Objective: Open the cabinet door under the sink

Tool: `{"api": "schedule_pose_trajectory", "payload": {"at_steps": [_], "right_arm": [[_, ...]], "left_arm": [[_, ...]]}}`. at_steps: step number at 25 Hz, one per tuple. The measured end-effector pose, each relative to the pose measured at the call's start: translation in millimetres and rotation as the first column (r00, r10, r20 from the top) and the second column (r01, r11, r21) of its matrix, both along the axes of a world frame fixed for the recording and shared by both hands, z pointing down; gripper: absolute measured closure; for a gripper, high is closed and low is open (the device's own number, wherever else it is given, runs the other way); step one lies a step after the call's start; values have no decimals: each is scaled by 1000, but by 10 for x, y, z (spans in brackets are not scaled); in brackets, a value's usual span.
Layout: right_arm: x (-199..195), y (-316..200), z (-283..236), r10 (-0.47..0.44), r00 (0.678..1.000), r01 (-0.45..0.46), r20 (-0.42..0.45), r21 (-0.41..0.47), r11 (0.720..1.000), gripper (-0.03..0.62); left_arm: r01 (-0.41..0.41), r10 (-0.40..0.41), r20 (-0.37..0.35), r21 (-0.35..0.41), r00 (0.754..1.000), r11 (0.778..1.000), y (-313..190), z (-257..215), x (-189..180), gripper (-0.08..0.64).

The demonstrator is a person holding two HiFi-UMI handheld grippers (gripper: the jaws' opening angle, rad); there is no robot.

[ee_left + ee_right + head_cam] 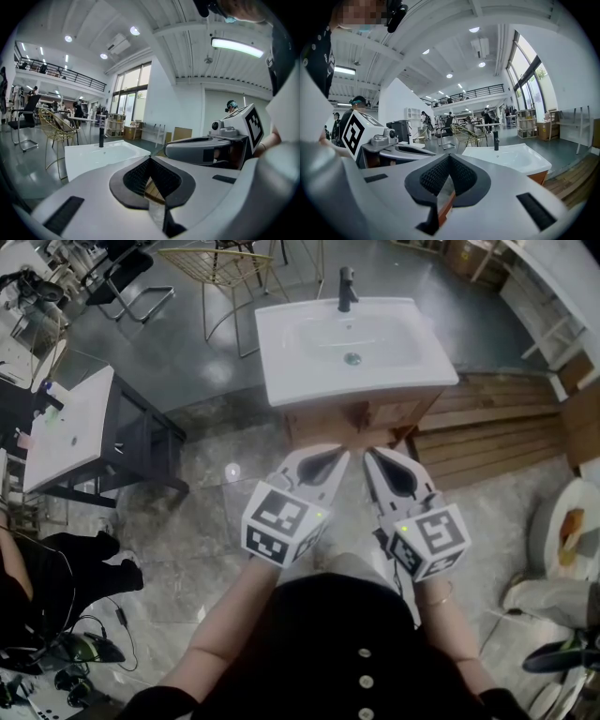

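A white sink (pixel 352 343) with a black tap (pixel 347 287) sits on a wooden cabinet (pixel 361 416), whose front I see only as a narrow strip under the basin. Both grippers are held side by side just short of that front, touching nothing. My left gripper (pixel 343 455) is shut and holds nothing, and so is my right gripper (pixel 368 455). In the left gripper view the shut jaws meet at my left gripper (pixel 150 158), with the sink (pixel 98 157) beyond on the left. In the right gripper view my right gripper (pixel 449 156) is shut, the sink (pixel 511 157) and cabinet (pixel 539 177) lying to its right.
A white-topped black table (pixel 70 427) stands to the left, and a gold wire chair (pixel 220 268) stands behind the sink. Wooden decking (pixel 487 432) runs along the right of the cabinet. Another person's legs (pixel 66 573) are at the lower left, on a marble-patterned floor (pixel 206 474).
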State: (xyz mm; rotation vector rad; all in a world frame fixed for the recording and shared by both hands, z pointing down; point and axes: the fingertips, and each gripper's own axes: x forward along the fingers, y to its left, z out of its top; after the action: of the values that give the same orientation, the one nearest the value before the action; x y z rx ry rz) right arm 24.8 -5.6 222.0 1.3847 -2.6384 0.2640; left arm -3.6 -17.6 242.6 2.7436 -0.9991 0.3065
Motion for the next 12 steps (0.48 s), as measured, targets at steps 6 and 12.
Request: {"api": "schedule_pose_trajectory", "payload": {"at_steps": [6, 12], "right_arm": [[-11, 6, 43, -6, 1000, 6, -3, -22, 1000, 584], [-64, -2, 75, -9, 1000, 9, -3, -33, 999, 584]], "left_arm": [[0, 0, 3, -5, 1000, 1000, 4, 12, -2, 551], [2, -2, 8, -10, 1000, 1000, 13, 38, -48, 551]]}}
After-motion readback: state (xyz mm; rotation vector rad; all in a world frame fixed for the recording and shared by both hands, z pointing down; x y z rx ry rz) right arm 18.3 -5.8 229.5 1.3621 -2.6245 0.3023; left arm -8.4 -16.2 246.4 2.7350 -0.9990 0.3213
